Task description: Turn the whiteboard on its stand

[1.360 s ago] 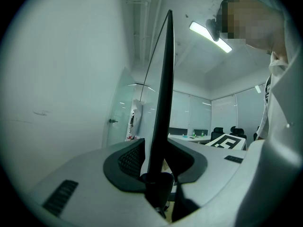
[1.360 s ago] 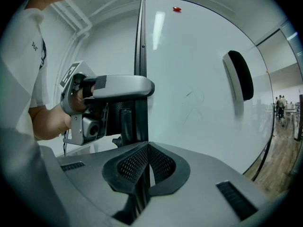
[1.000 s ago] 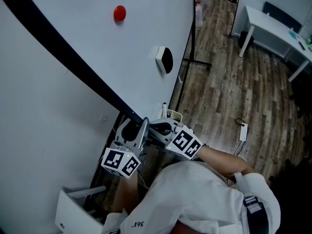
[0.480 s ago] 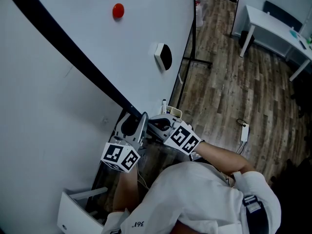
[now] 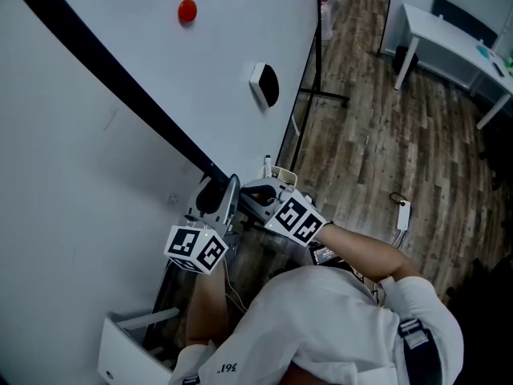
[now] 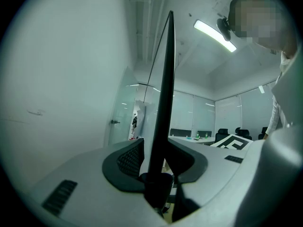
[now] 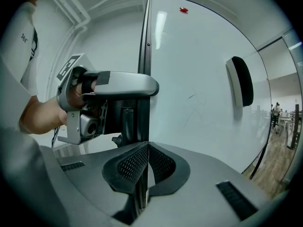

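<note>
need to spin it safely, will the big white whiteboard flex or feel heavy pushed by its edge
Probably stiff: the dark frame of the large white whiteboard looks straight where the left gripper and right gripper clamp it. Likely heavy, given its size. The round red magnet might slide if jerked.

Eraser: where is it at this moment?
In the head view the eraser sits on the whiteboard face near its right edge, below and right of the red magnet. The right gripper view shows it at upper right.

whiteboard (image 5: 224,54): one
red magnet (image 5: 187,10): one
eraser (image 5: 264,85): one
my grippers: two, left gripper (image 6: 161,162) and right gripper (image 7: 146,162)
worktop (image 5: 449,34): one
</note>
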`<state>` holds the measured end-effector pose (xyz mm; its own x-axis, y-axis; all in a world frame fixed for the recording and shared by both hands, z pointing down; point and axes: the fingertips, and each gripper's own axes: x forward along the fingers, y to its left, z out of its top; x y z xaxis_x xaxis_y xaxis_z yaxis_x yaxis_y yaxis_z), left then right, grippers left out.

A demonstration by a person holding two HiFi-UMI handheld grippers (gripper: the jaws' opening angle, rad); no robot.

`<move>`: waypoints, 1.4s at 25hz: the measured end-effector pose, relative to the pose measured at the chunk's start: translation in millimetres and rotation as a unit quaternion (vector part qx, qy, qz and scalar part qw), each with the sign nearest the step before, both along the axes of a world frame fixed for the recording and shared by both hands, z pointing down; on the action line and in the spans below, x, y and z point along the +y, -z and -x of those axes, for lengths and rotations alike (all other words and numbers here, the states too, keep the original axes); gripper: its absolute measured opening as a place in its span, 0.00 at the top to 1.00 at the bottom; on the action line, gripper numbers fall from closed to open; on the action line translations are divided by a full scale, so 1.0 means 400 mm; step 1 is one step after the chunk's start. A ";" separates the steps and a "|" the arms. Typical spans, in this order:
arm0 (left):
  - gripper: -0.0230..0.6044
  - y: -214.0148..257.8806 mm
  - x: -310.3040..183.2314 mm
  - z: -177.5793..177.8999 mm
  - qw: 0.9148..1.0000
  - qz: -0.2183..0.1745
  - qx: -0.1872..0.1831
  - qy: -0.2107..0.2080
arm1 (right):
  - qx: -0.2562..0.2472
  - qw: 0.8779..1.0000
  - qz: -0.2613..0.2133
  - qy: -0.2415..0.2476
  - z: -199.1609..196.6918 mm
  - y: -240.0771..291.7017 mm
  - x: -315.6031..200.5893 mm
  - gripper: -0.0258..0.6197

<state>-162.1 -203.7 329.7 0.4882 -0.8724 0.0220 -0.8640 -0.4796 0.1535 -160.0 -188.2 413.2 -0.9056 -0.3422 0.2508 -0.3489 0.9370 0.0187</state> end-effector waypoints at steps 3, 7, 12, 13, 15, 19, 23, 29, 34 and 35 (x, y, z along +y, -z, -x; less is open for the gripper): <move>0.75 -0.012 -0.009 0.004 1.000 -0.001 0.002 0.005 | 0.004 1.000 -0.004 0.000 0.003 -0.012 -0.009 0.92; 0.75 -0.033 -0.035 0.010 1.000 -0.003 0.004 0.009 | 0.005 1.000 -0.007 -0.007 0.008 -0.033 -0.035 0.92; 0.75 -0.048 -0.054 0.015 1.000 -0.003 0.006 0.013 | 0.007 1.000 -0.009 -0.012 0.011 -0.049 -0.054 0.92; 0.75 -0.048 -0.054 0.015 1.000 -0.004 0.006 0.014 | 0.007 1.000 -0.010 -0.013 0.011 -0.049 -0.054 0.92; 0.75 -0.050 -0.057 0.016 1.000 -0.005 0.007 0.016 | 0.007 1.000 -0.011 -0.014 0.011 -0.051 -0.058 0.92; 0.76 -0.057 -0.064 0.018 1.000 -0.005 0.009 0.017 | 0.009 1.000 -0.015 -0.017 0.013 -0.058 -0.065 0.92; 0.75 -0.057 -0.065 0.016 1.000 -0.006 0.008 0.019 | 0.012 1.000 -0.019 -0.019 0.012 -0.059 -0.067 0.92; 0.76 -0.061 -0.072 0.018 1.000 -0.008 0.009 0.020 | 0.017 0.999 -0.023 -0.022 0.014 -0.063 -0.074 0.92; 0.75 -0.074 -0.083 0.019 1.000 -0.008 0.009 0.019 | 0.021 0.999 -0.026 -0.028 0.014 -0.075 -0.084 0.92; 0.76 -0.075 -0.084 0.020 1.000 -0.007 0.010 0.019 | 0.023 0.999 -0.026 -0.030 0.015 -0.076 -0.086 0.92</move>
<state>-169.9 -237.4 359.9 0.4549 -0.8906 0.0000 -0.8786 -0.4487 0.1636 -166.1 -222.5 443.8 -0.8714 -0.4086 0.2714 -0.4015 0.9120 0.0839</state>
